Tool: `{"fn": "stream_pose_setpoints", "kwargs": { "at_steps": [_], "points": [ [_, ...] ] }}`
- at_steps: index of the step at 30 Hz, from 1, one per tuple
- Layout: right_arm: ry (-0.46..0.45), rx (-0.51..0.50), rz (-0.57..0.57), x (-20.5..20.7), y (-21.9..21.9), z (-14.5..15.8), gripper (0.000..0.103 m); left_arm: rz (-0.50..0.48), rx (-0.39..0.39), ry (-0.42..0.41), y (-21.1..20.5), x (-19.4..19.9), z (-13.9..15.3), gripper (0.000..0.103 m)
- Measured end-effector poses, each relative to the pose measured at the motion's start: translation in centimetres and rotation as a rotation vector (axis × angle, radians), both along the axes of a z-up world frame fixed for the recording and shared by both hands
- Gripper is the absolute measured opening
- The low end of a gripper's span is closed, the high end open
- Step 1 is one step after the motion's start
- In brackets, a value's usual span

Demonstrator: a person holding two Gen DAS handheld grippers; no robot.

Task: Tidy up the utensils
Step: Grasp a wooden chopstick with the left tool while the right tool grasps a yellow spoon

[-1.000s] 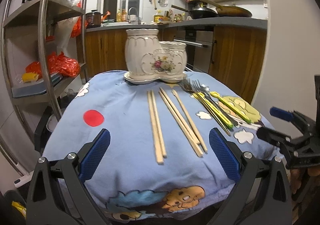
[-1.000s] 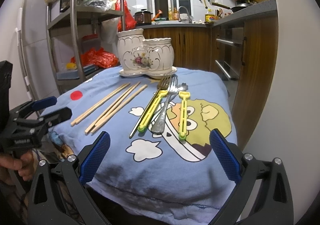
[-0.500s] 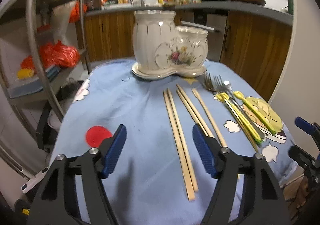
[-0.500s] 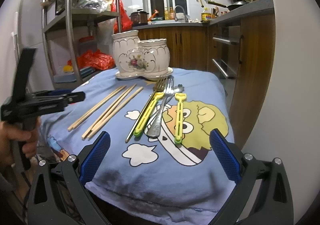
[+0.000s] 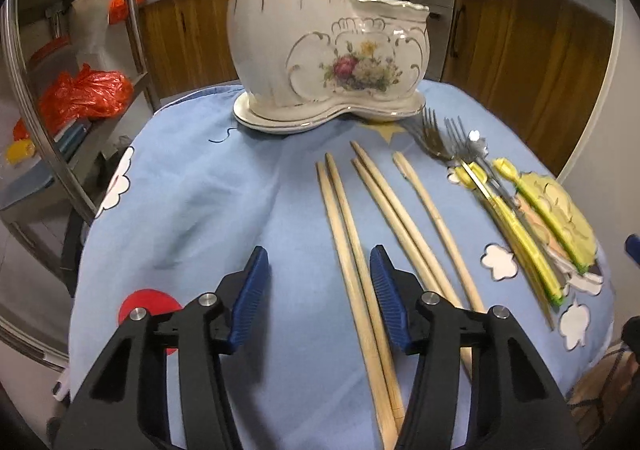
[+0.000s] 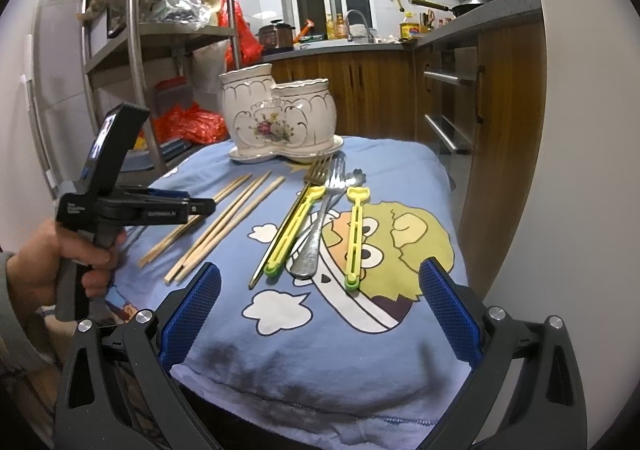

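A: Nearest, in the left wrist view, we note the left gripper low over the blue cartoon-print cloth. Its jaws are closing, and the blue pads do not press on anything.

B: Agreed. The leftmost pair of wooden chopsticks runs up between the two fingers, close to the right-hand pad; we cannot tell whether that pad touches them. In the right wrist view the same gripper shows side-on above the chopsticks' near ends, held by the person's left hand.

A: The right gripper sits at the near edge of the cloth, jaws spread wide, nothing between them.

B: Next out: five chopsticks in all, a pair, a second pair and a single, lying side by side on the cloth, tips toward the holder.

A: To their right, the cutlery cluster: two forks with tines toward the holder, overlapping two yellow-green plastic handles; a third yellow-green handle lies just beside them. A small metal spoon bowl shows near the fork heads.

B: Beyond all of that, the white ceramic two-compartment utensil holder, with floral decal, stands upright on its matching saucer.

A: Farthest: metal shelving rack on the left with red plastic bags; wooden kitchen cabinets behind.
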State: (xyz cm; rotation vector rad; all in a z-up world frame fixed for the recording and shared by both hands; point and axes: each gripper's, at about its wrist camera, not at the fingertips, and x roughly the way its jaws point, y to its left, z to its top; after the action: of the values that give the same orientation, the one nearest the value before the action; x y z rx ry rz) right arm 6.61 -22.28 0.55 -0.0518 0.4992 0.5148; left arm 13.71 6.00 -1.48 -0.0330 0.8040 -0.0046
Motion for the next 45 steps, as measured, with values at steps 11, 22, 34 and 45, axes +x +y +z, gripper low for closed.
{"fn": "stream_pose_setpoints", "kwargs": {
  "at_steps": [11,22,34,45],
  "points": [
    [0.001,-0.011,0.004,-0.1,0.2,0.0,0.098,0.025,-0.024,0.005,0.8,0.7,0.2,0.047],
    [0.063,-0.088,-0.019,3.8,0.9,1.6,0.06,0.031,0.004,0.01,0.9,1.1,-0.1,0.033],
    [0.397,-0.315,0.03,13.9,4.0,-0.1,0.035,0.01,0.015,0.022,1.1,1.3,-0.2,0.026],
    [0.582,-0.466,0.085,16.3,5.9,0.5,0.027,-0.151,0.102,0.357,0.8,5.4,1.2,0.02]
  ]
}}
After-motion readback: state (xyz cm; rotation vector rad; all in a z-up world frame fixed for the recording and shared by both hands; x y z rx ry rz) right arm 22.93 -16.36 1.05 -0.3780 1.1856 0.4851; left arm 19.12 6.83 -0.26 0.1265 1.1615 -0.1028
